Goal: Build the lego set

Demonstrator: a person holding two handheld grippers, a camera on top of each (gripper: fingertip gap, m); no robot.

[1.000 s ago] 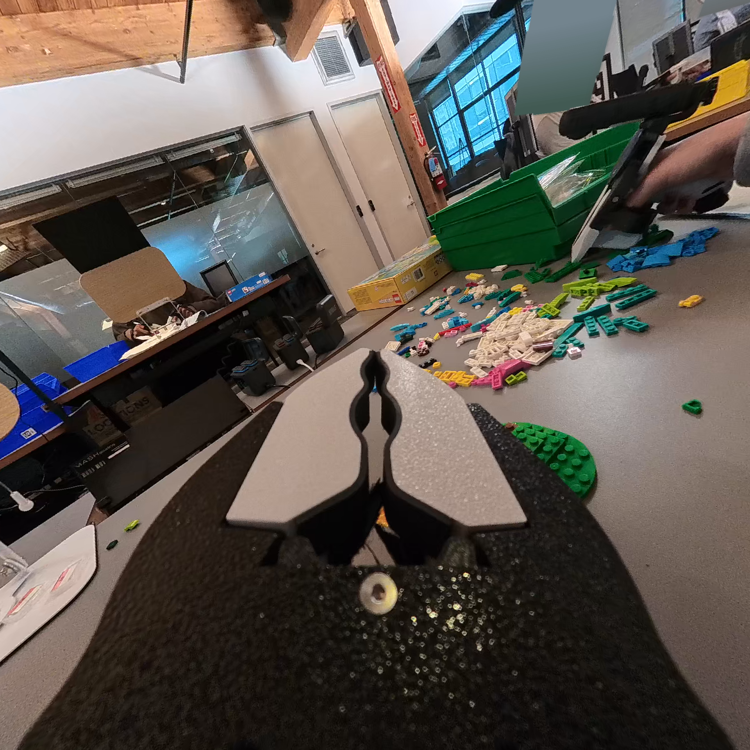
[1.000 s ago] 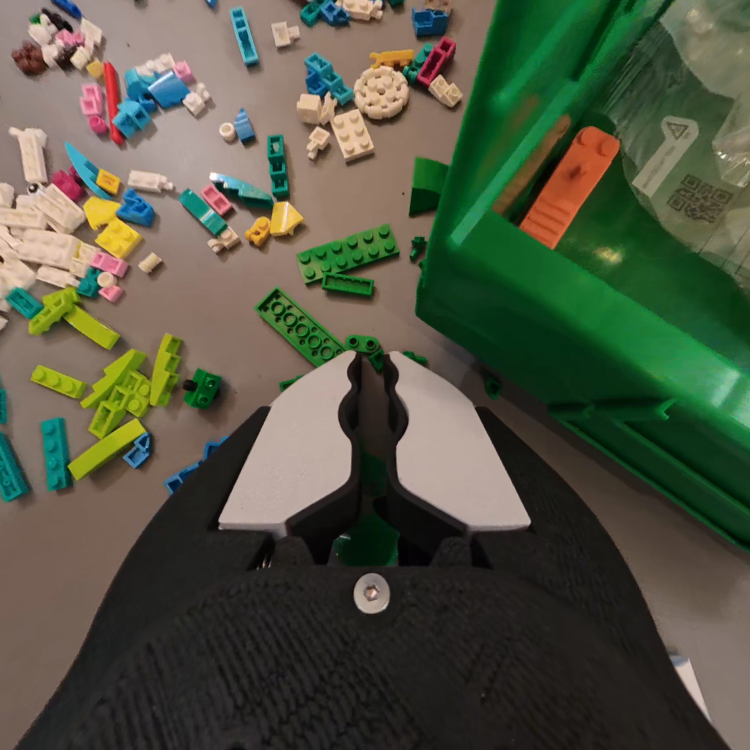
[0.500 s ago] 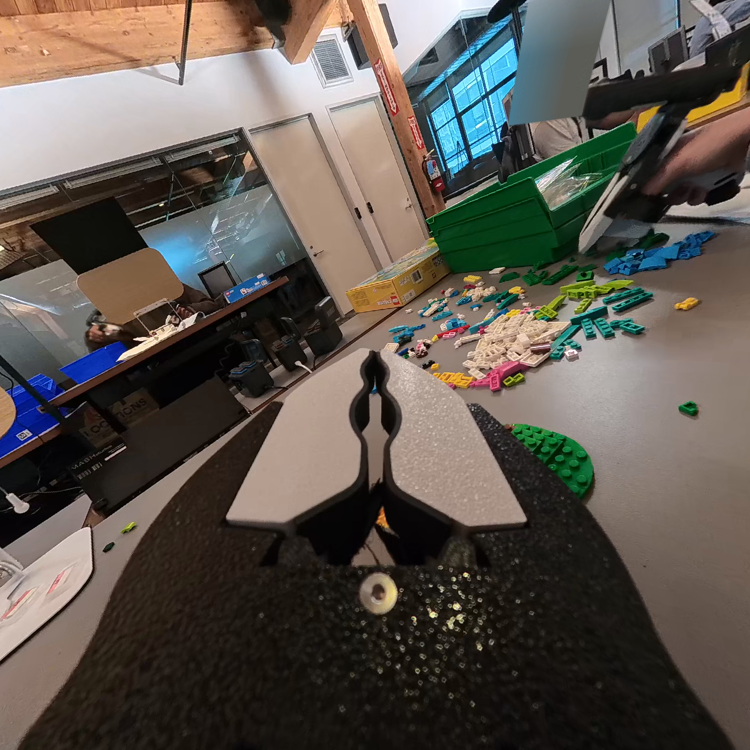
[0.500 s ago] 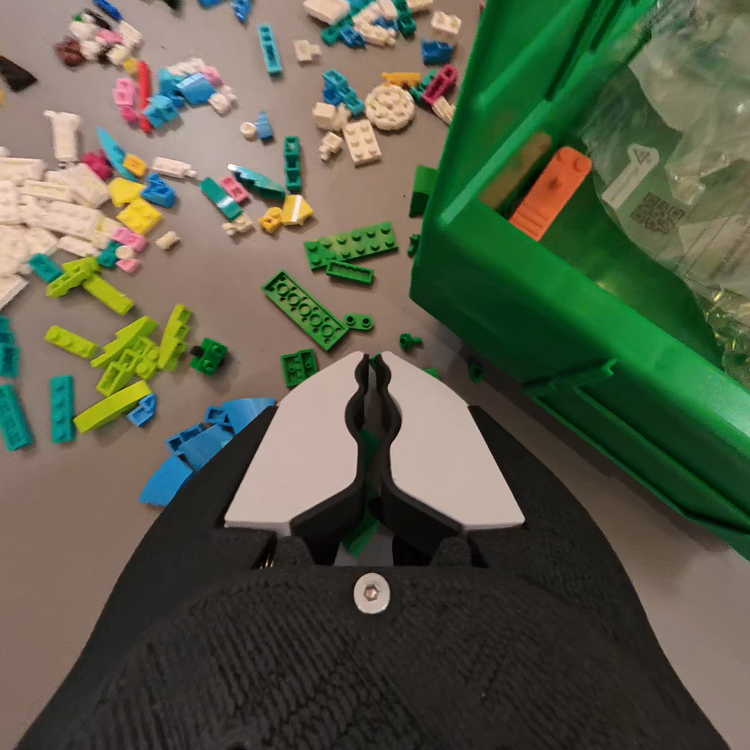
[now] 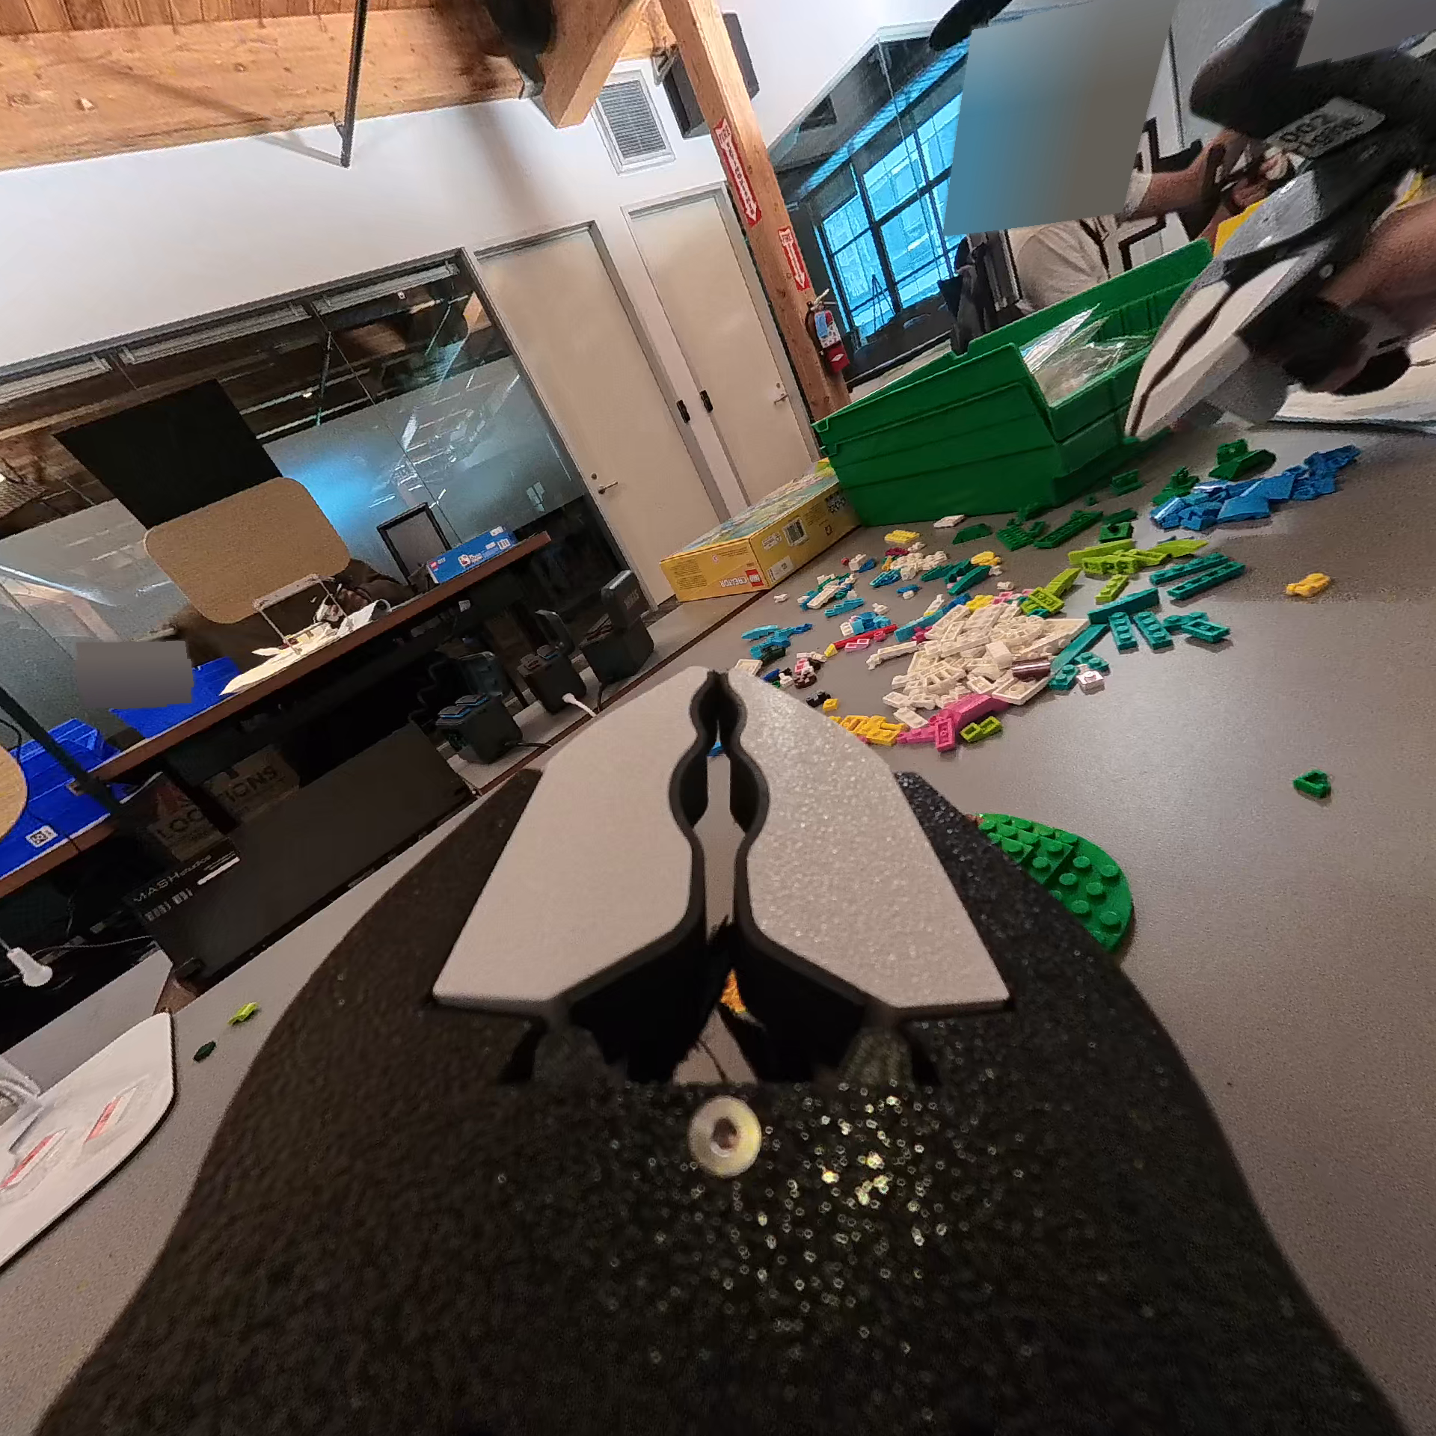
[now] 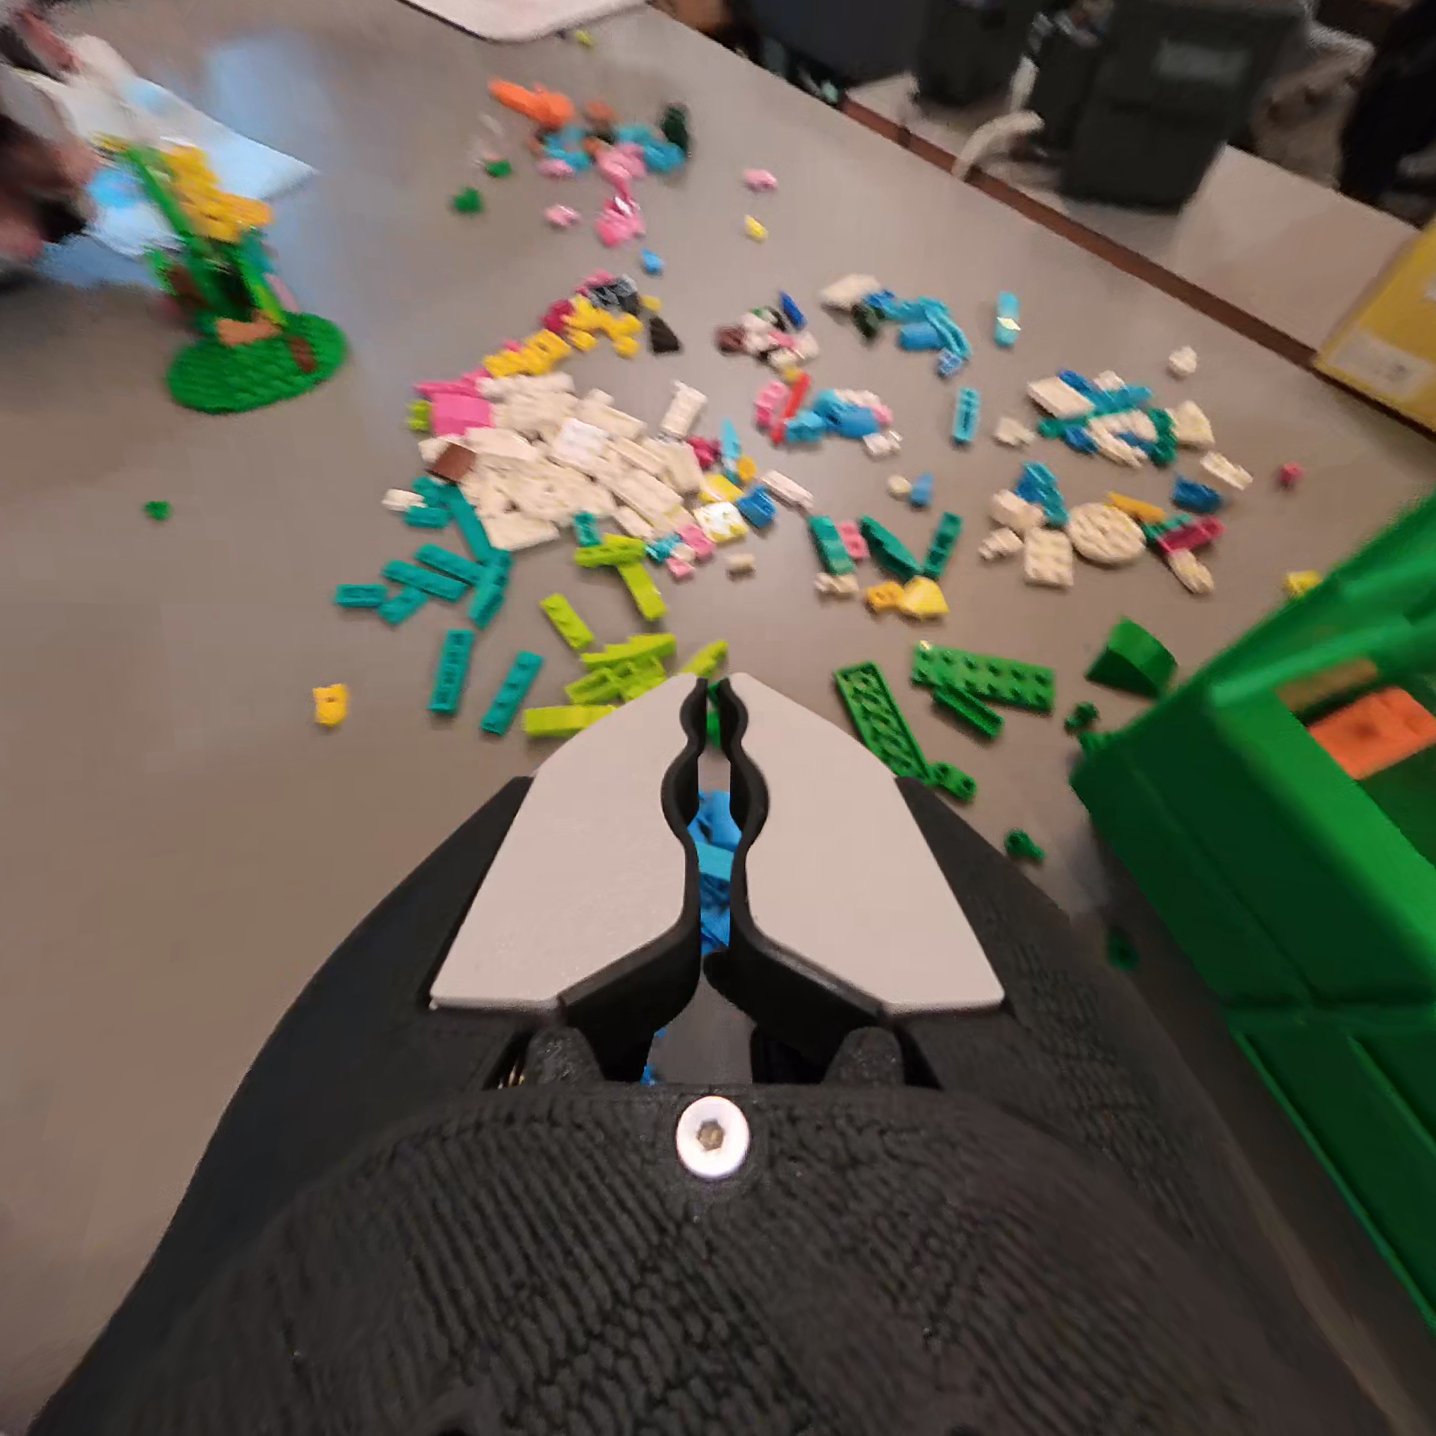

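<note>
The right gripper [image 6: 711,688] has closed on a small green piece [image 6: 712,723]. It has risen away from the green bin [image 6: 1282,816], tilting toward the white brick pile [image 6: 575,466].

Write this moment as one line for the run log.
left gripper: fingers shut, empty, beside round green plate | right gripper: fingers shut on small green piece, above bricks near green bin

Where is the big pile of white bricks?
In the right wrist view the white brick pile lies mid-table, ahead and left of the hand-held gripper, between pink bricks and teal strips.
</note>
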